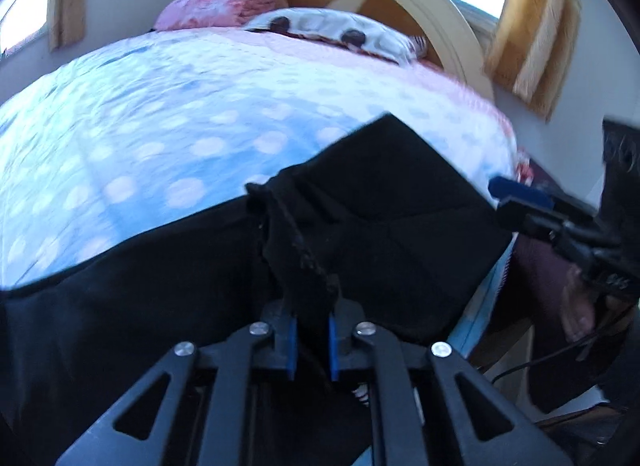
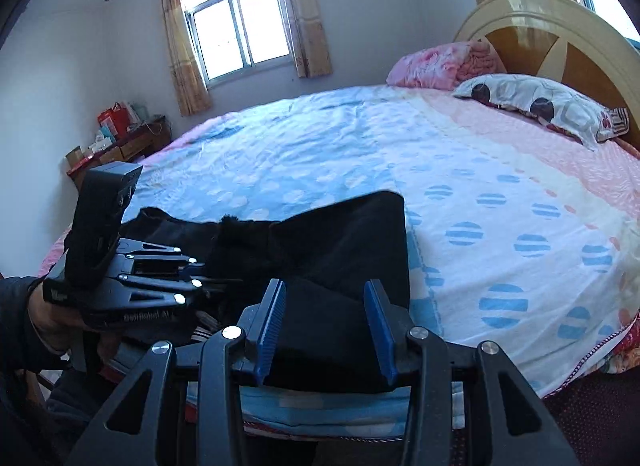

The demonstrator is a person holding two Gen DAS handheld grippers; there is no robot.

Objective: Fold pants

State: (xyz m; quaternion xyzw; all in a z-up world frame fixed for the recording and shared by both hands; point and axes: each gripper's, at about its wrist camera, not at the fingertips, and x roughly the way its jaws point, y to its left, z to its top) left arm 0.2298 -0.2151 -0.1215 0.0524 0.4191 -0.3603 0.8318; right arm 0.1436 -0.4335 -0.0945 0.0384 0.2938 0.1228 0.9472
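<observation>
Blue-padded fingers of the left gripper (image 1: 313, 340) sit nearly closed, pinching a bunched ridge of the black pants (image 1: 360, 193) near their rough seam. From the right wrist view, the right gripper (image 2: 326, 330) stands part open, its pads either side of the dark cloth at the near edge of the bed (image 2: 460, 169), not pressing it. Beyond the pants the dotted blue and pink bedspread lies wide and bare up to the pillow (image 2: 540, 105) and the curved headboard (image 2: 560, 37). Pants lie along the near bed edge, one squared flap doubled over, the cloth gathered in soft folds toward the left gripper
</observation>
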